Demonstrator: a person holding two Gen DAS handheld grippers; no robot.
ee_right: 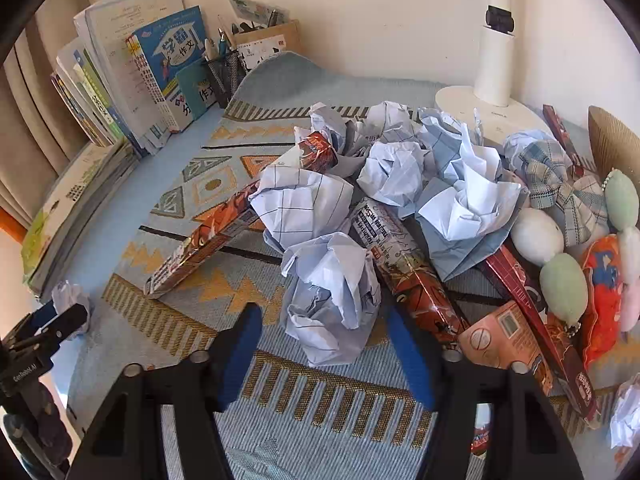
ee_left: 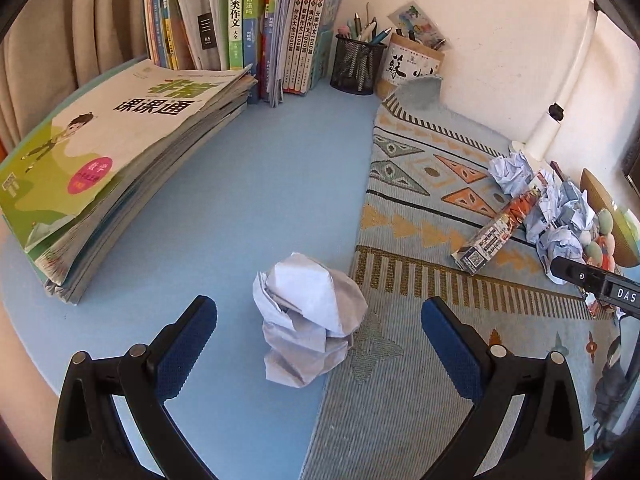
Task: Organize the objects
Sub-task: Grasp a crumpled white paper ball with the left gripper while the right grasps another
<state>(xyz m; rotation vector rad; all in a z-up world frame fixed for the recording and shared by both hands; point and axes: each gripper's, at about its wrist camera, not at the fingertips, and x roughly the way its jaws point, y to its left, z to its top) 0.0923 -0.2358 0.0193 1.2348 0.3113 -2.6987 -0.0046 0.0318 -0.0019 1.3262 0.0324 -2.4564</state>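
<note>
Crumpled paper ball [ee_left: 310, 320], white, one item: lies on the blue desk top [ee_left: 240, 200] at the edge of the patterned mat [ee_left: 420, 360], directly ahead of the left gripper [ee_left: 320, 336] and centred between its spread blue pads. Pads stand clear of it on both sides; nothing held. Ball roughly upright, slightly taller than wide, no marked long axis.

Second paper ball [ee_right: 332, 300], ruled blue-white: on the mat in front of the right gripper [ee_right: 324, 344], between its half-parted pads. Whether the pads touch it cannot be told; it appears to rest on the mat, not lifted.

Nearer arm: each gripper has its own ball; the left has the freer approach.

Surroundings, left: stack of workbooks [ee_left: 120, 160] well apart to the left; upright books [ee_left: 248, 20] and mesh pen holder [ee_left: 356, 64] at the back wall.

Surroundings, right: heap of further paper balls [ee_right: 392, 176], long printed cartons [ee_right: 408, 264], plush toys [ee_right: 560, 284], white lamp base [ee_right: 480, 108].

Obstruction: a carton lies just beside the right-hand ball and may be caught in a closing grip.
</note>
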